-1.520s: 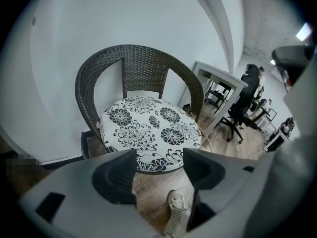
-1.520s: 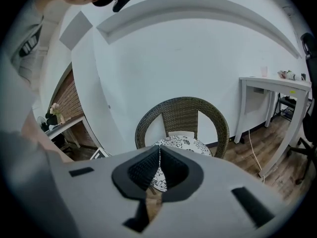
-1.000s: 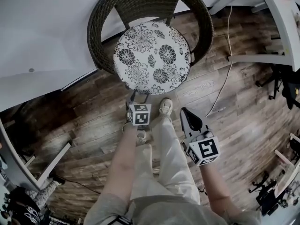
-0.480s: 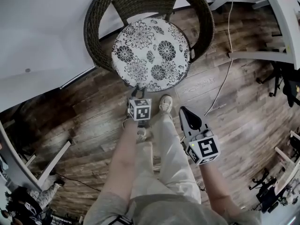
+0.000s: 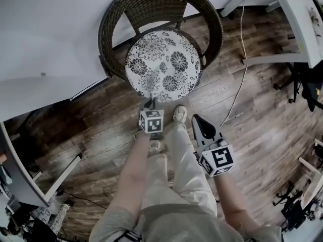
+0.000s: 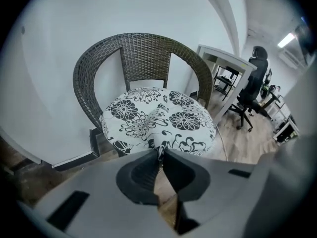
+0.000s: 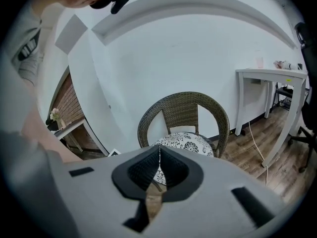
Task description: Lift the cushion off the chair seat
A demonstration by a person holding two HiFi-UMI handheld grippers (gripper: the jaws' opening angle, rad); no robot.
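From overhead, the round black-and-white floral cushion (image 5: 164, 64) lies on the dark wicker chair (image 5: 113, 24), my left gripper (image 5: 150, 104) at its front edge. That gripper's own view shows jaws closing on a pinch of hem, so I judge the lift itself remains. My right gripper (image 7: 159, 148), in its view, hangs well back, jaws together and empty.
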